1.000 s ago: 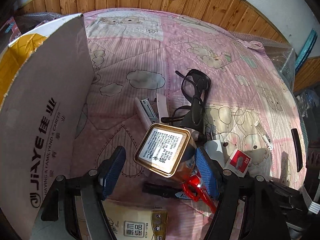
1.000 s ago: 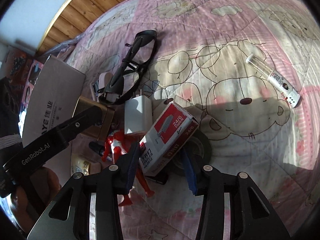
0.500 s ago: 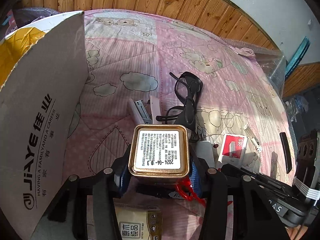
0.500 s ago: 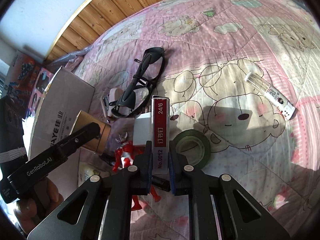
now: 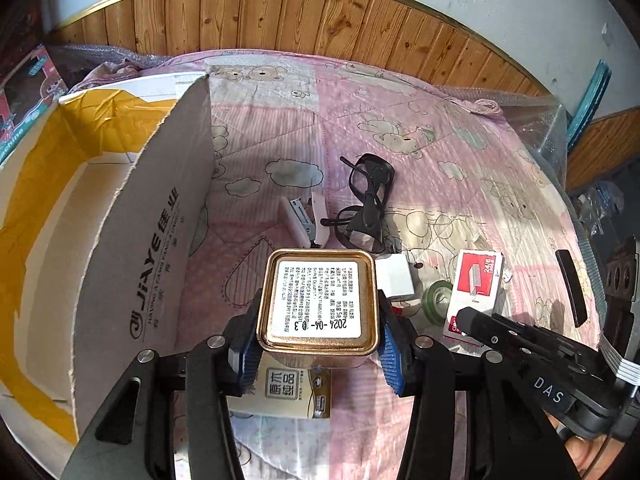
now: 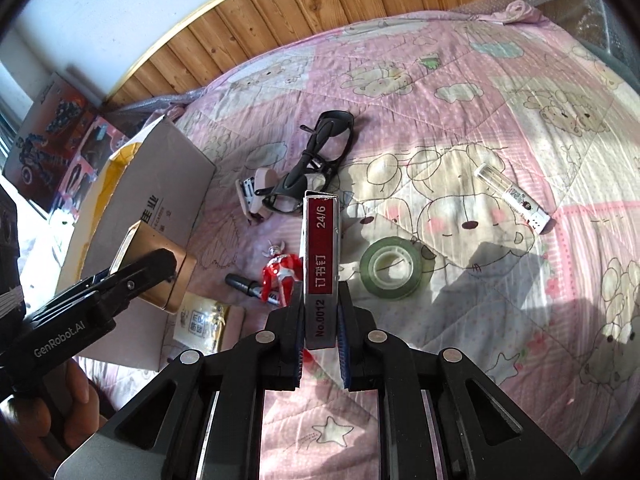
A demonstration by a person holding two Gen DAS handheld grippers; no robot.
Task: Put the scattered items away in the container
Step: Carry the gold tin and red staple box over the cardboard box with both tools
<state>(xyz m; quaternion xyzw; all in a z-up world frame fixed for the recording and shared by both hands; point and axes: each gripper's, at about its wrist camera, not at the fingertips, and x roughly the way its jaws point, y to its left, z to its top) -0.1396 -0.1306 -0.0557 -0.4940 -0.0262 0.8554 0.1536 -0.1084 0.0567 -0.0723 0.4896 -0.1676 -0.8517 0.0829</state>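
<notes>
Now lifted clear of the quilt (image 5: 400, 92), unlike a second ago. Standing open just left of the left gripper (image 5: 318, 350): cardboard box (image 5: 152, 248), stiff, torn-edged. Clamping, left jaws spread wide on gold tin (image 5: 318, 300), square, rigid, probably slick, so squeezing flat sides. Pinching, right gripper (image 6: 320, 342) nearly closed on staple box (image 6: 321, 256), thin card, light, crushable. Lying ahead: glossy tape roll (image 6: 390, 266), brittle black glasses (image 6: 316, 164).

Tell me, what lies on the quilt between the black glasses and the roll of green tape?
In the right wrist view, only bare quilt shows between the glasses and the tape roll; the held staple box covers the left part.
</notes>
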